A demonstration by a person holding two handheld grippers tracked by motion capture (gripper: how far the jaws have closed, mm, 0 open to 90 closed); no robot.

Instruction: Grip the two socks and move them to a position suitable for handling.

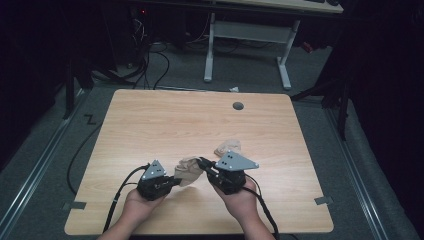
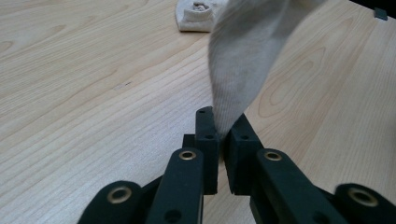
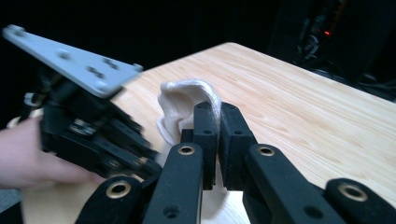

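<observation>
**Both grippers pinching the same sock**

So here's the setup: a person sits at the near edge of a light wooden table (image 1: pixel 150 125) with a gripper in each hand. Between the two grippers there's a beige sock (image 1: pixel 189 169), held up off the tabletop near the middle of the near half.

The left gripper (image 2: pixel 223 135) has its jaws clamped together on one end of the sock (image 2: pixel 243 56); the fabric rises out of the pinch and drapes up and away. The right gripper (image 3: pixel 218 116) is clamped on the sock (image 3: pixel 180 105) too, with the cloth bunched up just behind its jaws. From above, the left gripper (image 1: pixel 172 181) comes at the sock from the left, and the right gripper (image 1: pixel 202 163) from the right, quite close to each other.

A second sock (image 1: pixel 228 147) lies crumpled flat on the table just beyond the right gripper, a bit farther and to the right. It's also visible from the left gripper (image 2: pixel 196 14), lying apart from the held one.

Farther off, near the far edge, there's a small round grey hole cover (image 1: pixel 238 106).
</observation>
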